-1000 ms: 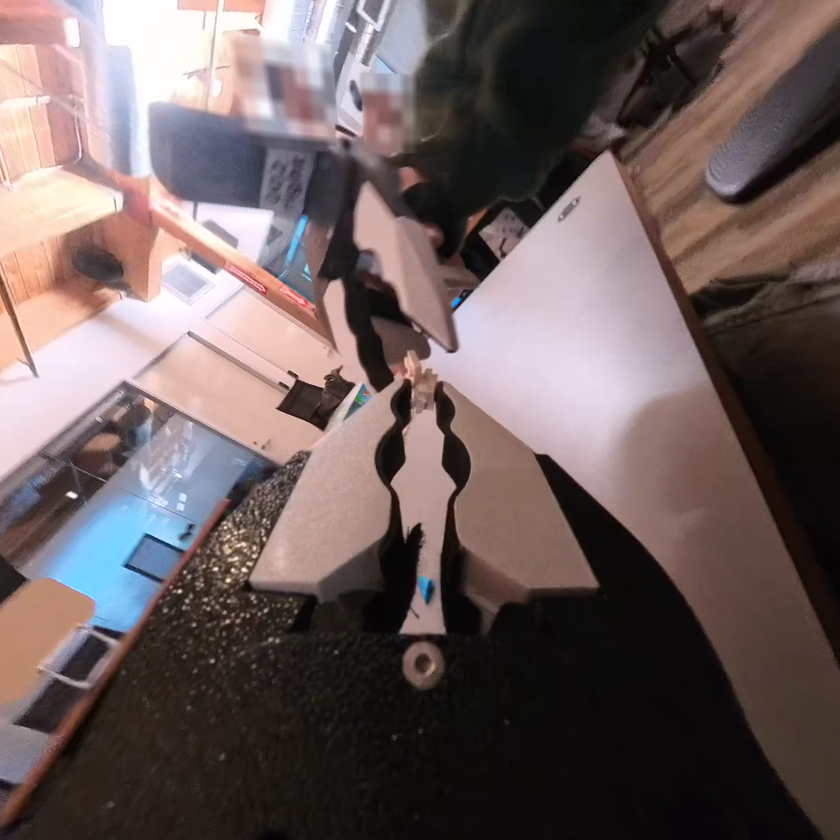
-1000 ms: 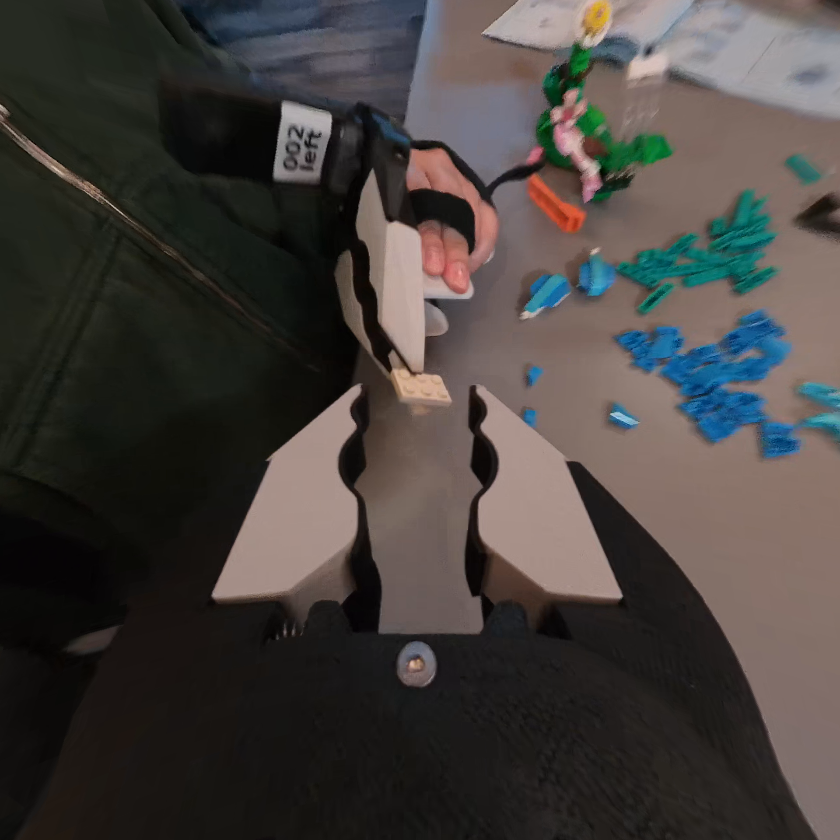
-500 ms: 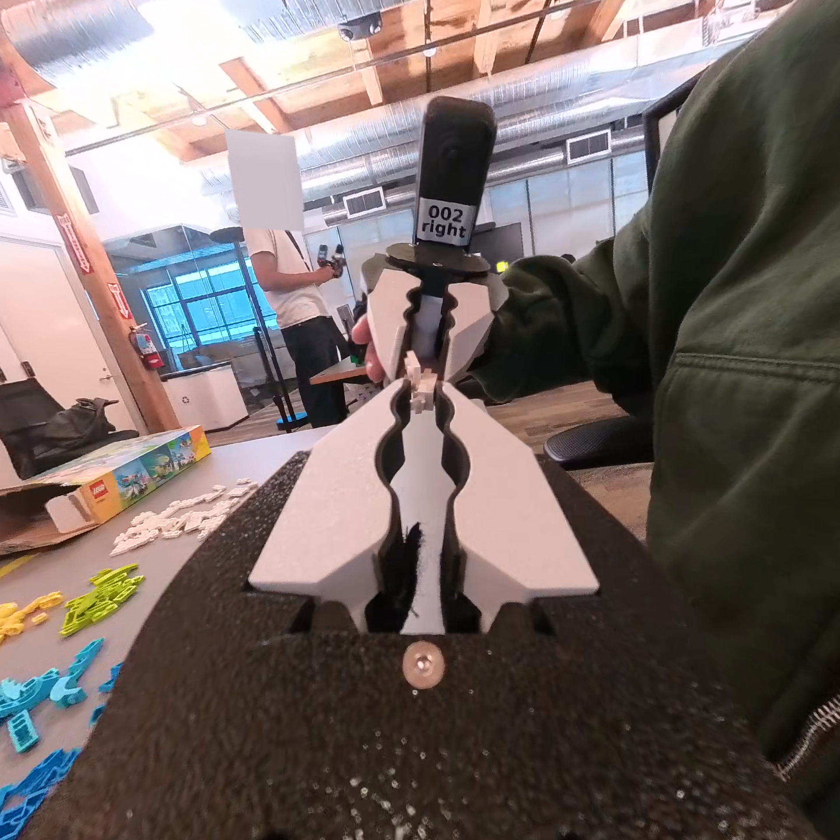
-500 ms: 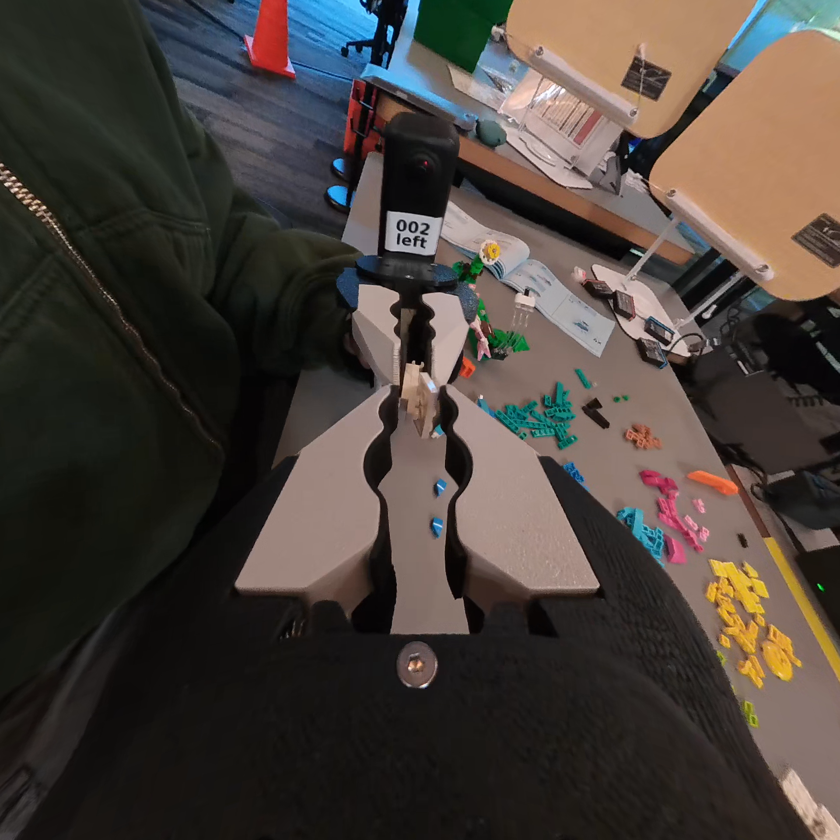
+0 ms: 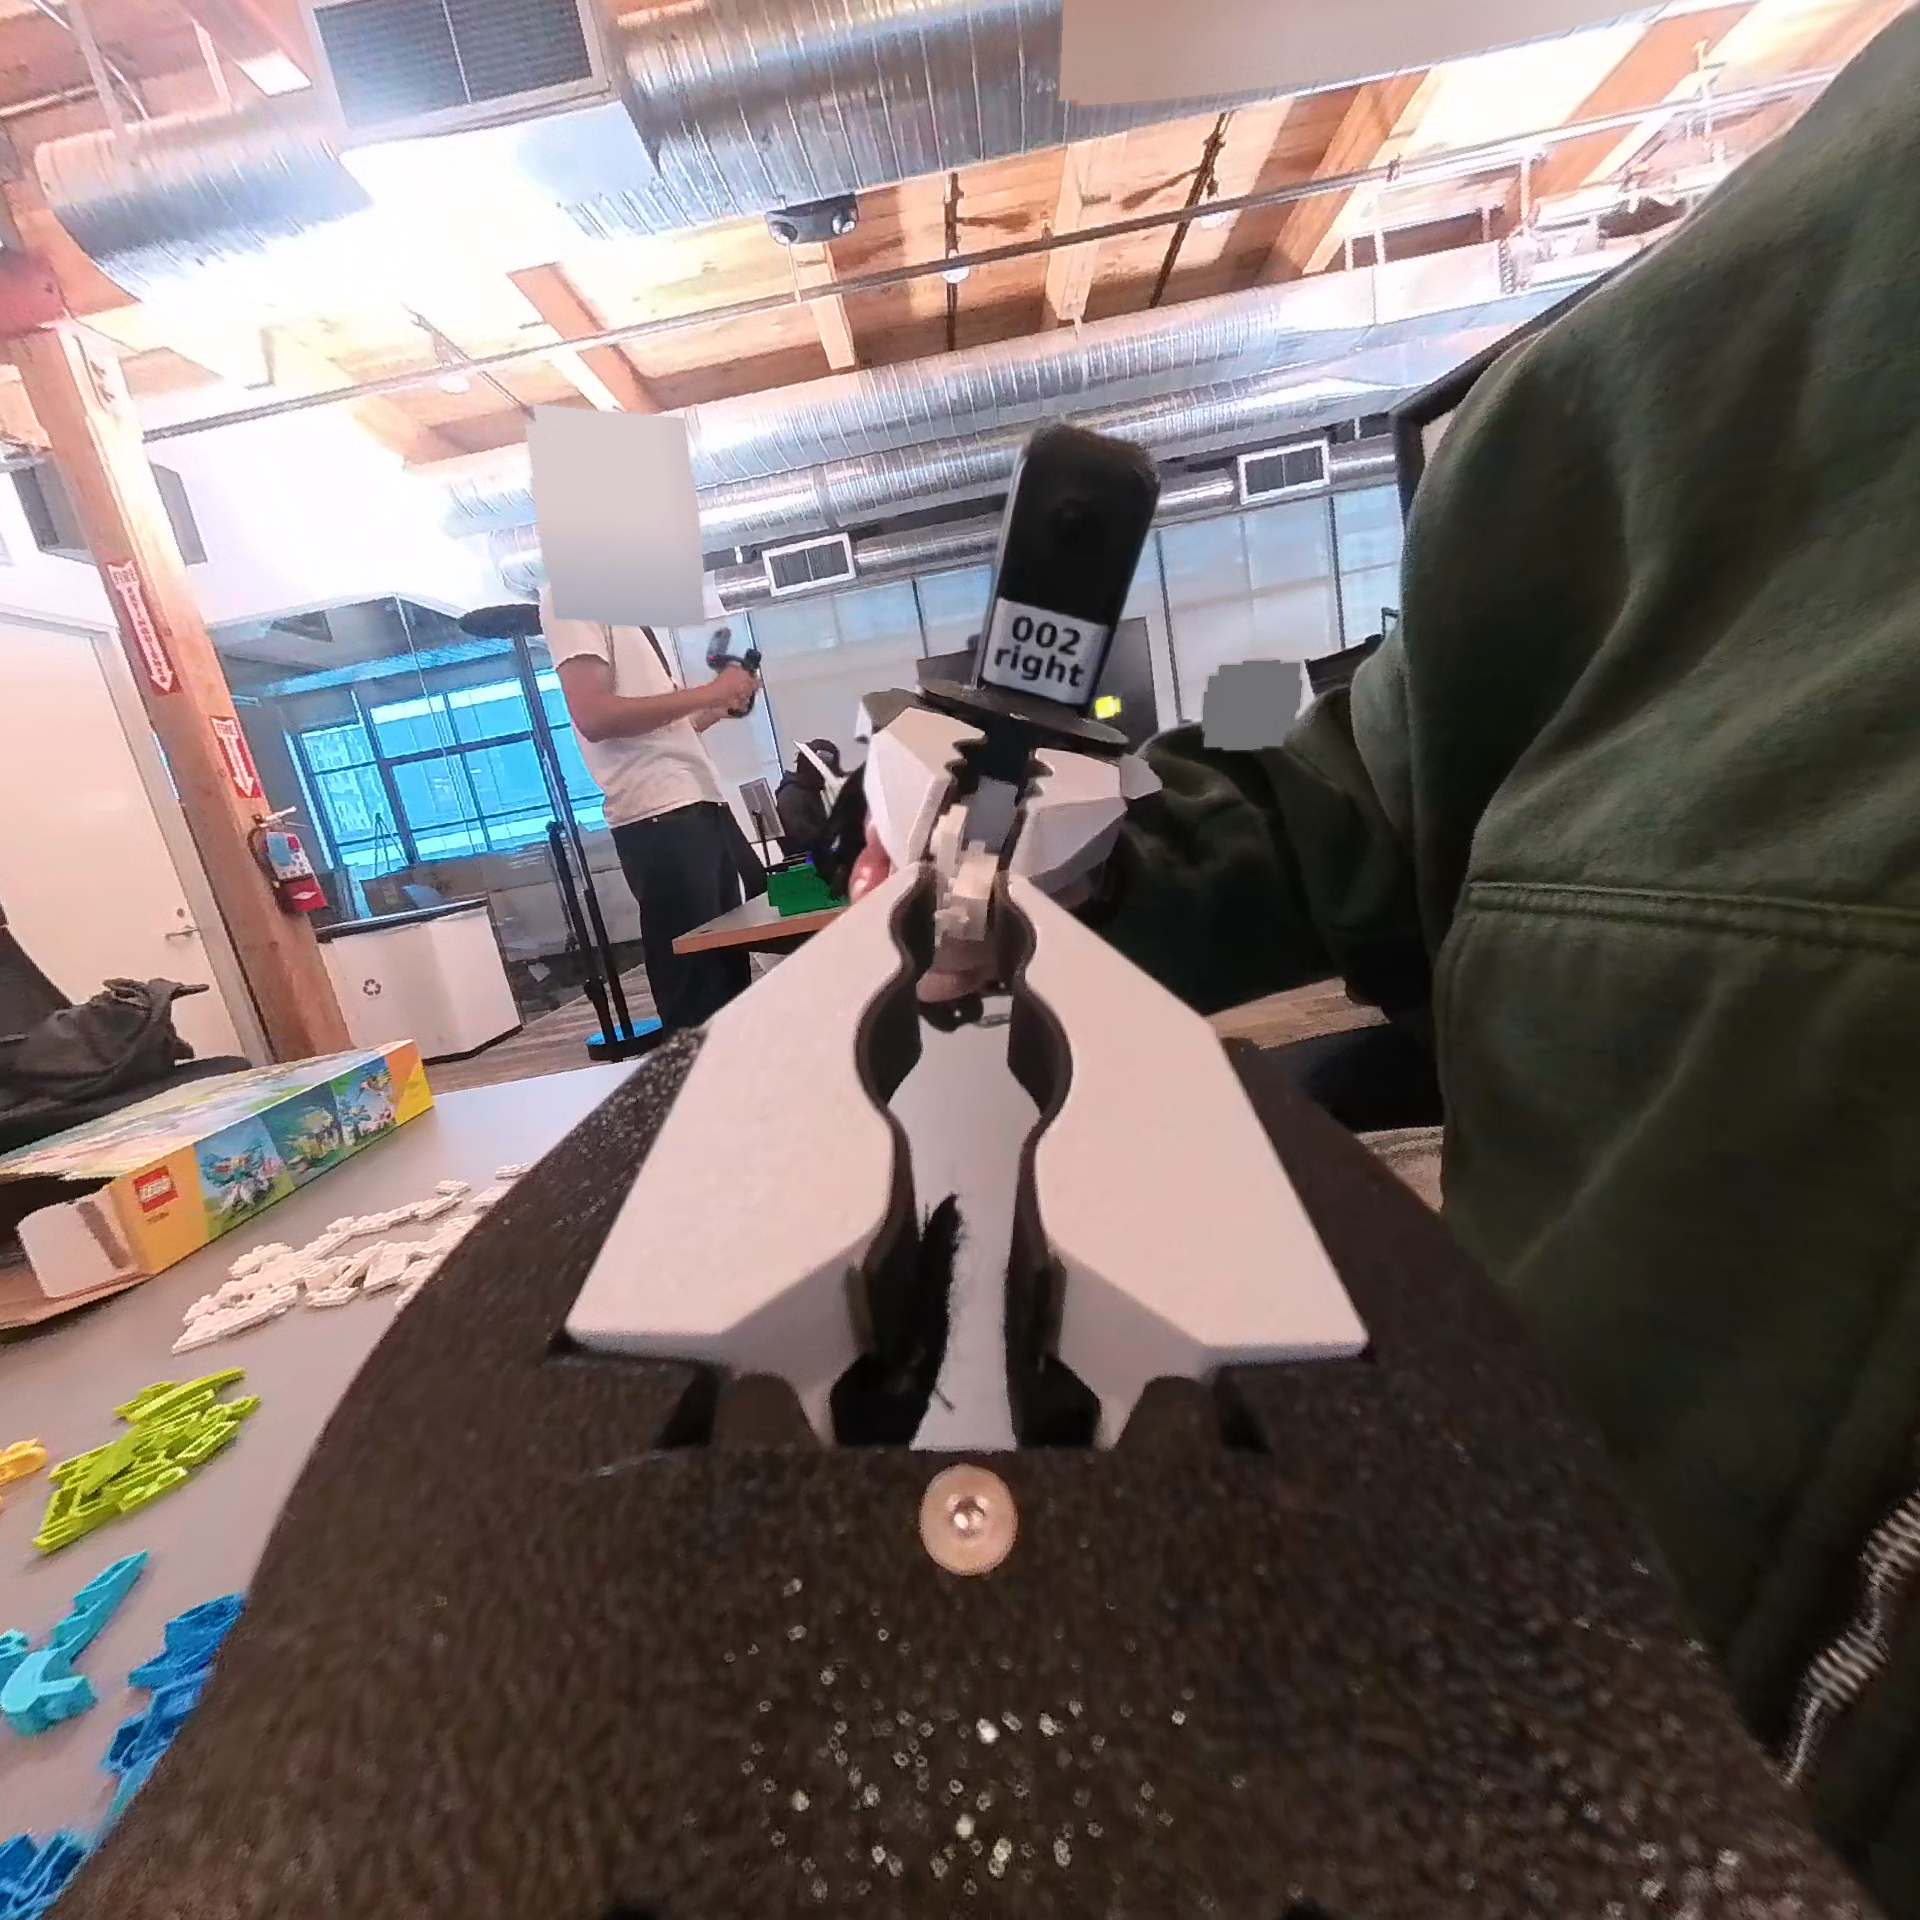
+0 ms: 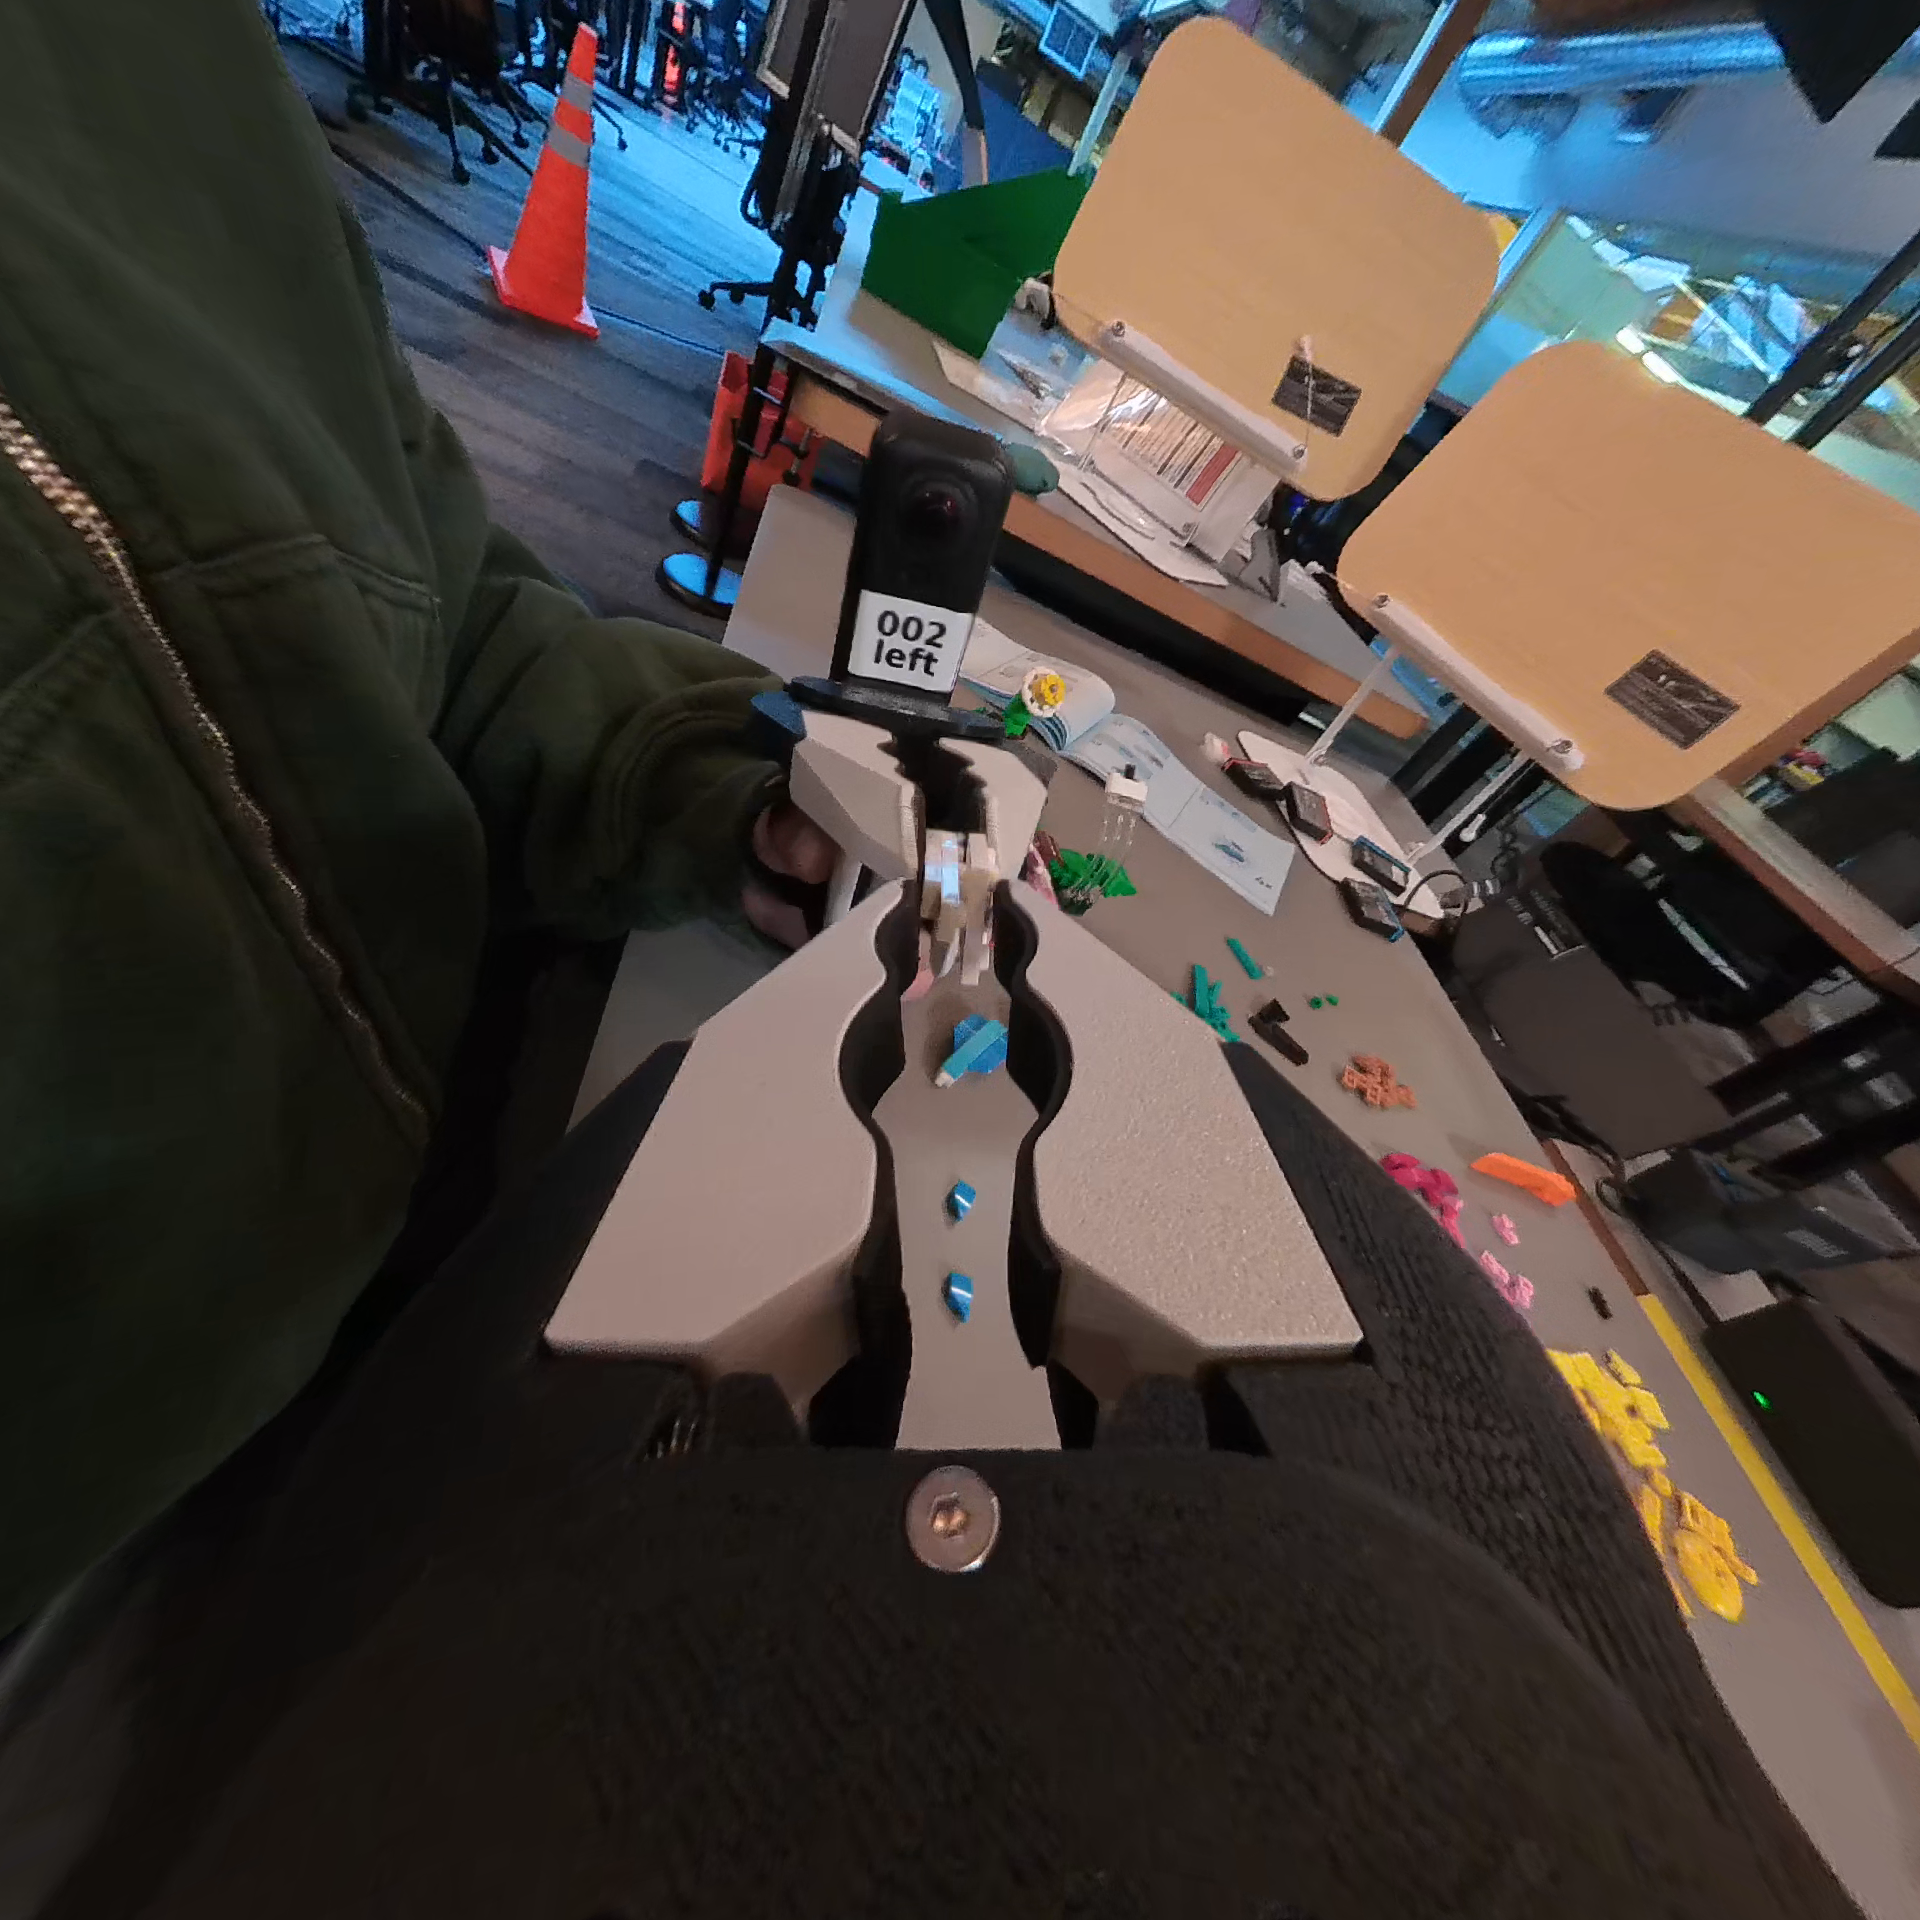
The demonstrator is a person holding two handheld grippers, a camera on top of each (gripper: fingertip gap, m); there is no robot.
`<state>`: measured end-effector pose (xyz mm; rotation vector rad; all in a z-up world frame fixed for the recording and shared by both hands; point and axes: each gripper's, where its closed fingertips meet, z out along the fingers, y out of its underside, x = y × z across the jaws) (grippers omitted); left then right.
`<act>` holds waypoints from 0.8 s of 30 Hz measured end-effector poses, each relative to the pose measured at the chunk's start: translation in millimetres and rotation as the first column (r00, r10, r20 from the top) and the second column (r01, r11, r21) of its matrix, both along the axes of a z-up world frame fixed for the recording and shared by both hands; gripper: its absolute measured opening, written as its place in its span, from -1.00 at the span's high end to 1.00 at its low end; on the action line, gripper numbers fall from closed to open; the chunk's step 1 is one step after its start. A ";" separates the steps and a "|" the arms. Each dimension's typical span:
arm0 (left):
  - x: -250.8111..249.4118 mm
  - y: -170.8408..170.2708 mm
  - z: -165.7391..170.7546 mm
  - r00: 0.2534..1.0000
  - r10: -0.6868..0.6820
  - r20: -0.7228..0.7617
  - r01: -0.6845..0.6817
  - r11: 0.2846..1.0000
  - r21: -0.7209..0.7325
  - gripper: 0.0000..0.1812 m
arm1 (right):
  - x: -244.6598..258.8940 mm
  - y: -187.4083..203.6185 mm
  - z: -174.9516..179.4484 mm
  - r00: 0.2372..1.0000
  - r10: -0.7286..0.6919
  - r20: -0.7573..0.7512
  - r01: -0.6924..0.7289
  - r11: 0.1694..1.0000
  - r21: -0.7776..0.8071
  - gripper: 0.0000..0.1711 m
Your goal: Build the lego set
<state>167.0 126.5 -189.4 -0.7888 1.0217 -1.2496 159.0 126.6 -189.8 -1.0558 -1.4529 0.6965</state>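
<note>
My left gripper (image 5: 964, 896) and my right gripper (image 6: 952, 914) point at each other tip to tip above the grey table (image 6: 1351, 1299). A small white lego piece (image 5: 961, 883) sits between the left jaws, which are shut on it. In the right wrist view the same white piece (image 6: 951, 894) also lies between the right jaws, which are closed in on it. The right gripper shows beyond the piece in the left wrist view (image 5: 987, 821). The left gripper shows the same way in the right wrist view (image 6: 940, 821).
A lego box (image 5: 218, 1153), white pieces (image 5: 332, 1262), lime pieces (image 5: 145, 1455) and blue pieces (image 5: 62, 1683) lie on the left. A green flower build (image 6: 1086, 878), a booklet (image 6: 1174, 790), teal (image 6: 1205, 997), pink (image 6: 1434, 1195) and yellow pieces (image 6: 1662, 1486) lie on the right. A person (image 5: 655, 810) stands behind. The tips of both grippers are at nearly the same place.
Both grippers swung up from pointing down at the table to facing each other level. The right jaws went from wide open to closed around the piece the left holds.
</note>
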 end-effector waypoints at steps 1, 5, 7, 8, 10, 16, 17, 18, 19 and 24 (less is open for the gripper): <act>-0.5 -0.8 0.7 1.000 -0.006 0.006 0.006 1.000 0.000 0.92 | -0.3 -0.7 0.6 1.000 -0.002 -0.008 0.002 1.000 0.000 0.86; -1.0 -5.0 1.3 0.999 -0.036 0.011 0.036 0.999 0.002 0.92 | -0.8 -5.7 1.0 0.999 0.015 -0.035 -0.016 0.999 -0.052 0.87; -1.1 -7.9 1.3 0.999 -0.050 0.011 0.050 0.999 0.010 0.92 | -0.6 -8.2 0.9 0.999 0.016 -0.035 -0.017 0.999 -0.043 0.87; -0.6 -8.4 0.9 0.999 -0.047 0.007 0.047 0.999 0.017 0.92 | -0.2 -8.6 0.3 0.999 0.012 -0.030 -0.013 0.999 -0.032 0.87; 0.2 -9.5 0.5 0.999 -0.048 0.000 0.048 0.999 0.025 0.92 | 0.5 -9.6 -0.1 1.000 0.002 -0.022 -0.002 1.000 -0.003 0.87; 3.5 -13.7 -2.2 0.998 -0.049 -0.033 0.050 0.998 0.040 0.93 | 3.8 -13.6 -3.2 1.000 -0.013 0.015 0.012 0.997 0.080 0.87; 4.0 -13.8 -2.1 0.998 -0.051 -0.034 0.052 0.998 0.037 0.93 | 4.4 -13.5 -3.1 1.000 -0.019 0.016 0.017 0.996 0.092 0.87; 4.8 -13.1 -1.8 0.998 -0.044 -0.037 0.045 0.998 0.034 0.93 | 5.2 -12.8 -2.6 1.000 -0.023 0.012 0.022 0.995 0.096 0.87; 5.9 -11.9 -0.9 0.999 -0.032 -0.043 0.033 0.999 0.033 0.92 | 6.3 -11.9 -1.4 1.000 -0.025 -0.001 0.025 0.995 0.092 0.87; 14.0 -4.1 -5.9 0.990 0.038 -0.136 -0.034 0.999 0.035 0.70 | 10.8 -9.2 10.2 0.992 -0.008 -0.123 0.012 1.000 0.026 0.87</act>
